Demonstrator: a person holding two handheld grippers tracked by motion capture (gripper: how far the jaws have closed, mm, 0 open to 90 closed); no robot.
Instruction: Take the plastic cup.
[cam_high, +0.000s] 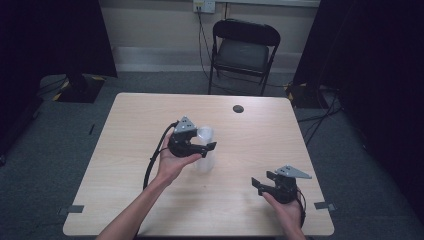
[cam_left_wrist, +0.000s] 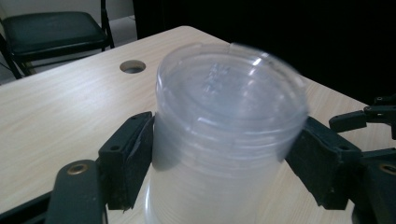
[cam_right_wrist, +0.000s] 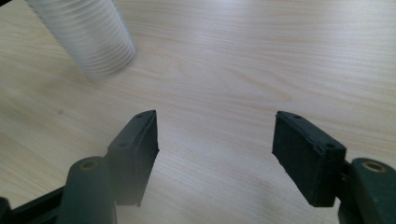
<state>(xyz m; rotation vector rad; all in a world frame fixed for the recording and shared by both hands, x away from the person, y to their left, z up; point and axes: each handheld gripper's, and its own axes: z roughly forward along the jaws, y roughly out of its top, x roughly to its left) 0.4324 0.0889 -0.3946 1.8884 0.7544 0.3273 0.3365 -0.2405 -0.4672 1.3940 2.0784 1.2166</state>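
Clear plastic cups (cam_left_wrist: 224, 135), nested in an upright stack, stand near the middle of the wooden counter (cam_high: 130, 150), rims upward. My left gripper (cam_high: 202, 145) straddles the stack just below the top rim, one jaw on each side. In the left gripper view the left pad (cam_left_wrist: 133, 158) sits against the stack's wall; on the other side motion blur smears the rim, so that pad appears to touch but I cannot confirm full contact. My left hand (cam_high: 172, 162) supports this gripper from below, with its cable looping toward the counter edge. My right gripper (cam_high: 264, 183) rests low over the near right part of the counter, well apart from the stack, jaws spread wide with bare wood between them. A round cable hole (cam_high: 238, 108) lies toward the far edge.
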